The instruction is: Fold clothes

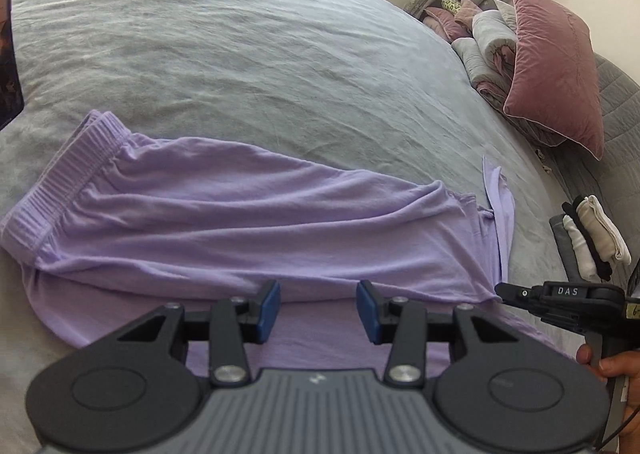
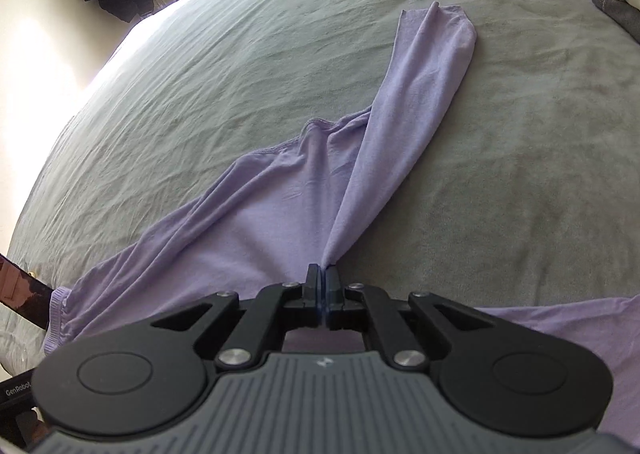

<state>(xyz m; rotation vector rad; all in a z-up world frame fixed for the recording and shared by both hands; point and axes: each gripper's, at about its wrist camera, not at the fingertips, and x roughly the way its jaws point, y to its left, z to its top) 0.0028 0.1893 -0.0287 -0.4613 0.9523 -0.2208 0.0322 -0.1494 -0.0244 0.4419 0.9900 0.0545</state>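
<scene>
Left view, garment: the lilac top (image 1: 240, 213) lies on the bed (image 1: 240, 53), ribbed hem at left, one side already laid over the body.
Left view, my left tongs (image 1: 318, 310): wide open, holding nothing, over the near edge.
Left view, stack (image 1: 592, 238): folded clothes at right.
Right view, my right tongs (image 2: 322, 282): closed on a pinch of the top's cloth, a sleeve (image 2: 420, 93) stretching away.
Progress: I judge it early; sleeve and later folds remain.

Lilac trousers (image 1: 224, 213), half-folded on bed
</scene>
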